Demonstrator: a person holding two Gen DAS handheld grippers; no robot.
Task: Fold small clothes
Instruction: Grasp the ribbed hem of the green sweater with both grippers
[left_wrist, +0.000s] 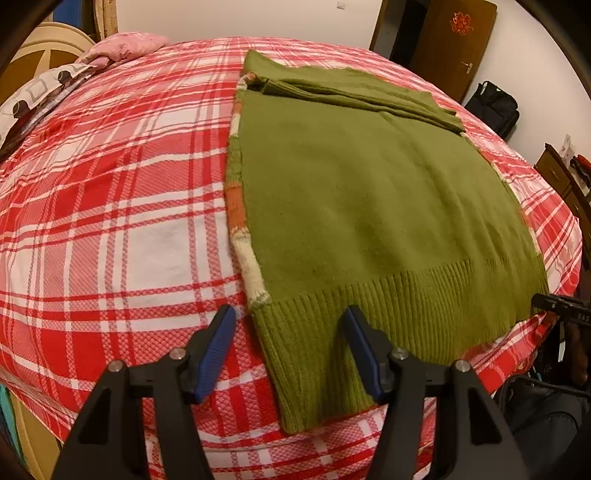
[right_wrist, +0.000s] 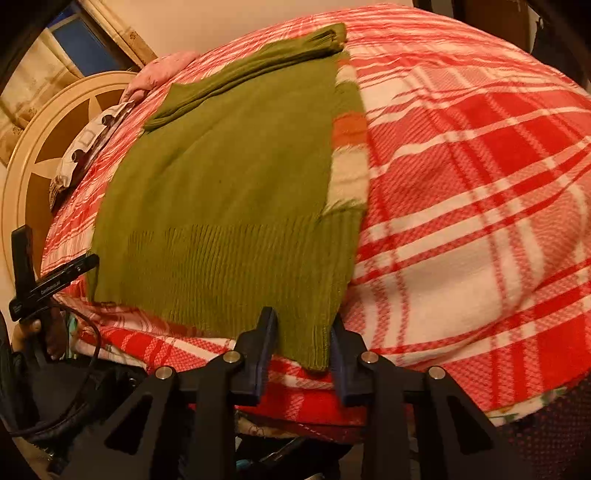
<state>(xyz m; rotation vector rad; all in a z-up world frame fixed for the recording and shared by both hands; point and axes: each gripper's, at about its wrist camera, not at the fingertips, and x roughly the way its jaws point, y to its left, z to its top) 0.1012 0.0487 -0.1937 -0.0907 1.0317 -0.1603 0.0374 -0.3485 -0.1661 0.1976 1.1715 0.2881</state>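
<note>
Across the plaid bed (left_wrist: 110, 206) lies the green sweater (left_wrist: 369, 192), its ribbed hem corners between both grippers' unclosed fingers, left gripper (left_wrist: 290, 325) wider than right gripper (right_wrist: 301, 328); shallow bites could slip when lifted, skewing the fold.

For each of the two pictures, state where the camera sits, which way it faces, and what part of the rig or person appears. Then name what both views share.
Left wrist: on the left gripper, angled down over the green sweater's near-left hem corner; its own blue fingers show.
Right wrist: on the right gripper, angled down at the near-right hem corner; its own fingers show.
Shared: sweater, plaid blanket, each other's gripper at frame edge.
</note>
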